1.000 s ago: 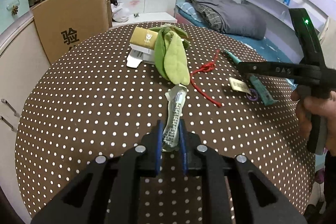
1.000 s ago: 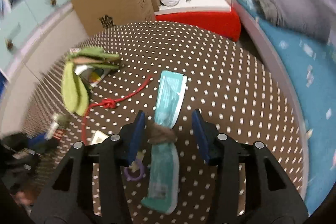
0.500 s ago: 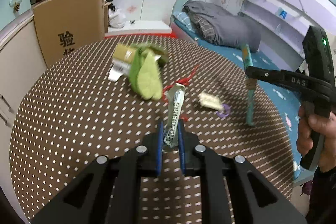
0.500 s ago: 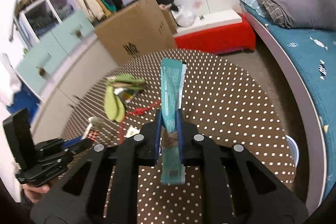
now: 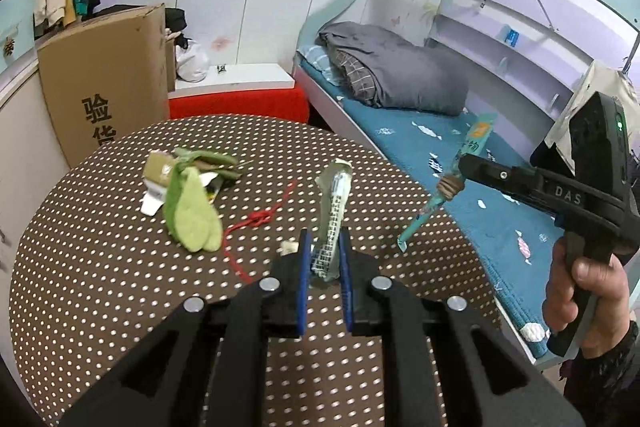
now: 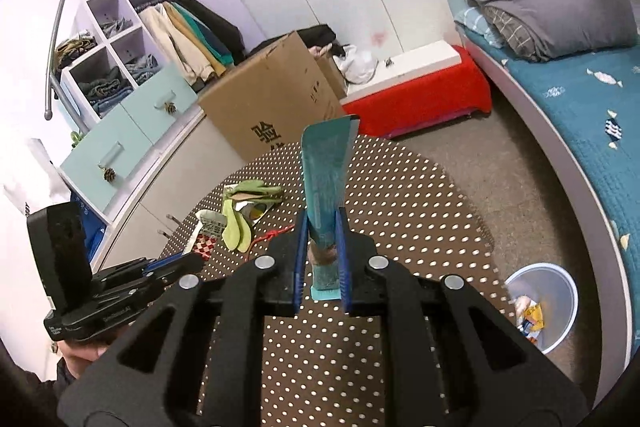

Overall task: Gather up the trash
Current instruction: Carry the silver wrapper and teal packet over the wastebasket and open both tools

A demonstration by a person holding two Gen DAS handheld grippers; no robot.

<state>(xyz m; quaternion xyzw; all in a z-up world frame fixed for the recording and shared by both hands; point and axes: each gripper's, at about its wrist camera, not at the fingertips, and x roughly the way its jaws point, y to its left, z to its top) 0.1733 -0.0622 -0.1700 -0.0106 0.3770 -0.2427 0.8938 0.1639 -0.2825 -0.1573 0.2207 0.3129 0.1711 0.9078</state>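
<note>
Holding a piece of trash apiece, both claws are lifted clear of the polka-dot worktop point(image 5: 100, 267). The left claw point(image 5: 324, 267) is closed on a crumpled silver wrapper point(image 5: 334, 211), which stands up between its blue pads. The right claw point(image 6: 322, 259) is pinched tight on a teal packet point(image 6: 326, 167) with a brown band about its middle, the packet upright above the worktop's near edge. The landmark that matters is the white bin point(image 6: 548, 303) on the floor, just beyond the worktop's rim on the bed side, with scraps already in it.

The step in hand looks like carrying both pieces to that bin. To do it well, the right claw, which is nearer the bin, should go first, stop squarely over the bin's mouth, and open only there, since a light packet may flutter and miss. The left claw would follow, keeping its squeeze firm, because the wrapper is held only by its lower end. A red cord point(image 5: 260, 219), a green cloth point(image 5: 192, 215) and a small box point(image 5: 158, 167) lie on the worktop, well away from the bin.
</note>
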